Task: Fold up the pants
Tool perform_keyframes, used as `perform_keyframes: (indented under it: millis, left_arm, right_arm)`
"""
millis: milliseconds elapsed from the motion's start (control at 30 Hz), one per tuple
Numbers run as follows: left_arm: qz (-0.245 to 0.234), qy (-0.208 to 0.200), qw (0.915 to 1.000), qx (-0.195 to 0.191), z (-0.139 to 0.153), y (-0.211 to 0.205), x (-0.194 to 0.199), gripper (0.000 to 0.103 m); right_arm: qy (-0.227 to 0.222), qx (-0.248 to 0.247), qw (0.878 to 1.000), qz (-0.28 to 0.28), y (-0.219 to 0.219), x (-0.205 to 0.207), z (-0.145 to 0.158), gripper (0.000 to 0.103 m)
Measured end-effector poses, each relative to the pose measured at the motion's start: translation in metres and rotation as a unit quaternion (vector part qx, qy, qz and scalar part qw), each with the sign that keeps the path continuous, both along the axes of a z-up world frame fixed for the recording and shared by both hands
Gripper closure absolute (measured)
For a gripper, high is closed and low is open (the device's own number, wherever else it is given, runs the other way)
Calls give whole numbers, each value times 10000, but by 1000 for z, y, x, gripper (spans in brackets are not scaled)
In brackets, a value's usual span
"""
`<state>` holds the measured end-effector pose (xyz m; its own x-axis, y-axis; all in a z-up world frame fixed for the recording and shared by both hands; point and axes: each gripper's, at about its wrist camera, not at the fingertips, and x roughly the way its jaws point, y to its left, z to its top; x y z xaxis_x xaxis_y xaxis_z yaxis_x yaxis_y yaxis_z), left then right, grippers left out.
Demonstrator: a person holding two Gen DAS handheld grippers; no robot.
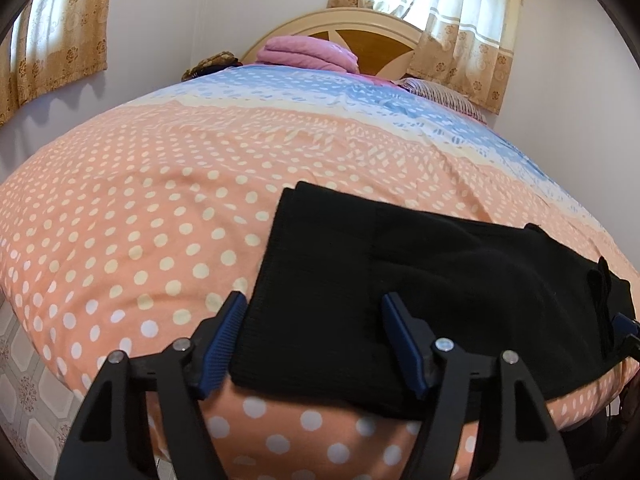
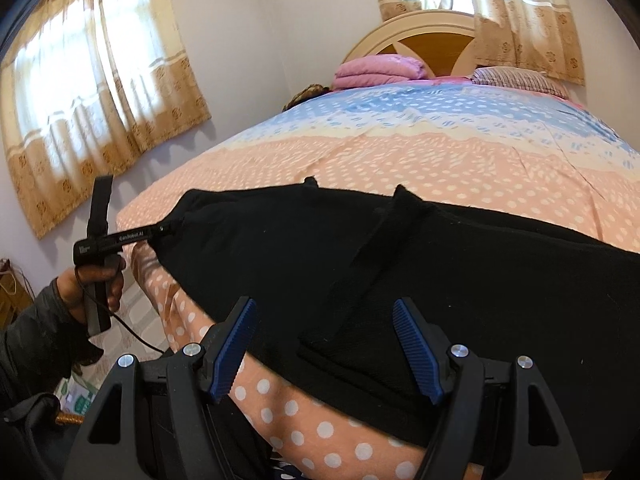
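Note:
Black pants (image 1: pixel 420 280) lie flat across the near edge of the bed, folded lengthwise into a long strip; they also show in the right wrist view (image 2: pixel 460 280). My left gripper (image 1: pixel 314 306) is open, its blue pads straddling the strip's left end near the front edge, holding nothing. My right gripper (image 2: pixel 326 312) is open over the near edge, its right pad above the cloth, the left pad above the sheet. In the right wrist view, the left gripper's body (image 2: pixel 116 240) is held in a hand at the pants' far left end.
The bed (image 1: pixel 140 220) has a peach polka-dot sheet turning blue toward the headboard (image 1: pixel 360 28). A folded pink blanket (image 1: pixel 308 52) and a striped pillow (image 1: pixel 440 94) lie at the head. Curtained windows (image 2: pixel 92 92) stand on the walls. Tiled floor (image 1: pixel 28 380) lies left of the bed.

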<state>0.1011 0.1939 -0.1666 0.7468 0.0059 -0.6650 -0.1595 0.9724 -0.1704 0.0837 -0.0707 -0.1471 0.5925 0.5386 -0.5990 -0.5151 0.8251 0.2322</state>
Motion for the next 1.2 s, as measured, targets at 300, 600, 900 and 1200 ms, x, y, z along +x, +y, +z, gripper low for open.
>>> perform_keyframes:
  millis: [300,600,900,1200]
  left_arm:
    - [-38,-55,9997,-236,6,11,-9,61]
    - [-27,-3,9988,-499,2,19,-8,52]
    - [-243,-91,9978,-608,5,20,-11,74]
    - [-413,-705,9837,-1601,32,28,-23,85]
  right_arm:
    - [-3,8,10000,16,-1,-3,-3,30]
    - [22,-10,10000,-5,-2,-3,-6,30]
    - [-17,-56,10000,29,3,-7,-6,30]
    - [-102,44,9999,-110,-8,-7,1,30]
